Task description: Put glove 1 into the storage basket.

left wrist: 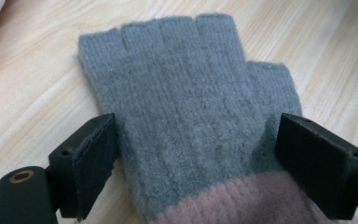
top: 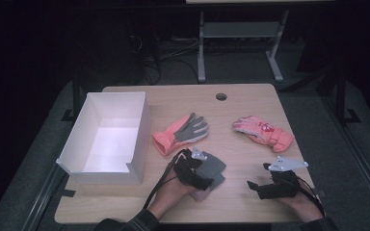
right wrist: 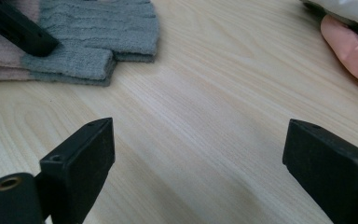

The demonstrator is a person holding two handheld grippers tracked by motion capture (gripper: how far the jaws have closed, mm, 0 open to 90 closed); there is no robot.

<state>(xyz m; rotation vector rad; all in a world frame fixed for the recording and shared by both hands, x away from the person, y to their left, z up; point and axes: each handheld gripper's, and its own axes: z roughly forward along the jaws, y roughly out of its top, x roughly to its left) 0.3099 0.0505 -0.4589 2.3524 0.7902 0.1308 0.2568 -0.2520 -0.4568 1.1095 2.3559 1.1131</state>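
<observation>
Left gripper spread wide astride the grey glove; right gripper wide

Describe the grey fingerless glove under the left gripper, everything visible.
The grey fingerless glove is a fuzzy knit with short open finger stubs and a dusty-pink cuff band. It lies flat on the wooden table, seemingly stacked on a matching glove. The left gripper straddles it near the cuff, jaws open on either side, not yet pinching.

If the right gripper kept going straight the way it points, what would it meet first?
Probably nothing soon: the open right gripper faces bare light wooden table, passing between the grey knitted fingerless gloves and the pink padded glove.
</observation>
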